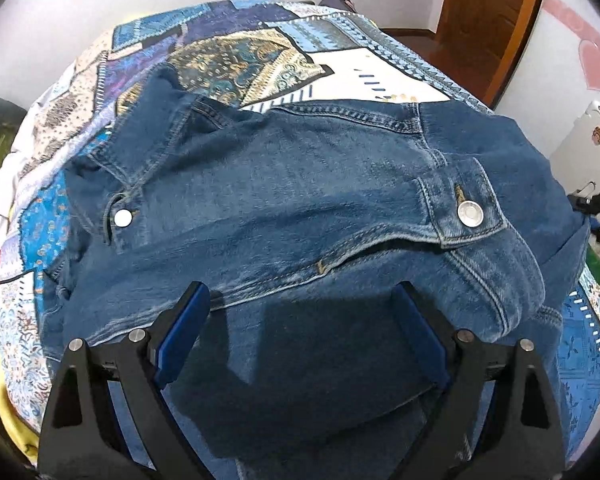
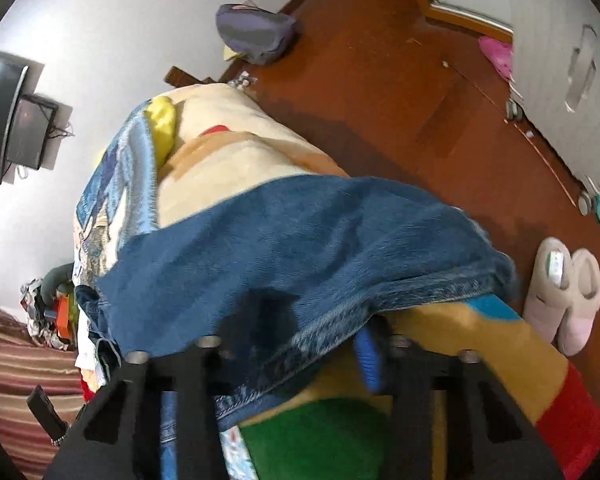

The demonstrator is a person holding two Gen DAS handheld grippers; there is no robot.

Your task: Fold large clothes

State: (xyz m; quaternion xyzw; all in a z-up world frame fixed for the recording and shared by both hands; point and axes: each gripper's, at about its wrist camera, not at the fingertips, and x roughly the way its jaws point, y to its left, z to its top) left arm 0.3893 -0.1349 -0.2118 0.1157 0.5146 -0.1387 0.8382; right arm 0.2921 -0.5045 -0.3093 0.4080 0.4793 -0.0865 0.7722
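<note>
1. One denim jacket (image 1: 300, 184) lies spread on a patchwork bedspread (image 1: 228, 52), its long axis running left to right across the left wrist view, with a snap (image 1: 470, 213) on a cuff or tab to the right and a second snap (image 1: 123, 217) to the left.
2. Nearest the jacket's middle is the left gripper (image 1: 300, 336): it hovers over the near part of the denim with its fingers spread wide, pinching nothing, the cloth lying straight ahead and below.
3. Off at the jacket's edge, where the denim (image 2: 300, 240) hangs over the side of the bed onto a bright blanket (image 2: 480, 344), sits the right gripper (image 2: 296, 356). One blue pad (image 2: 368, 360) shows under the hem and cloth drapes across the other finger, so I cannot tell whether it grips.
4. My judgement: the next fold turns on that overhanging edge, which only the right side reaches.
5. Only the left view shows the jacket's layout; only the right view shows the overhang, wood floor (image 2: 400, 92) and slippers (image 2: 564, 292).
</note>
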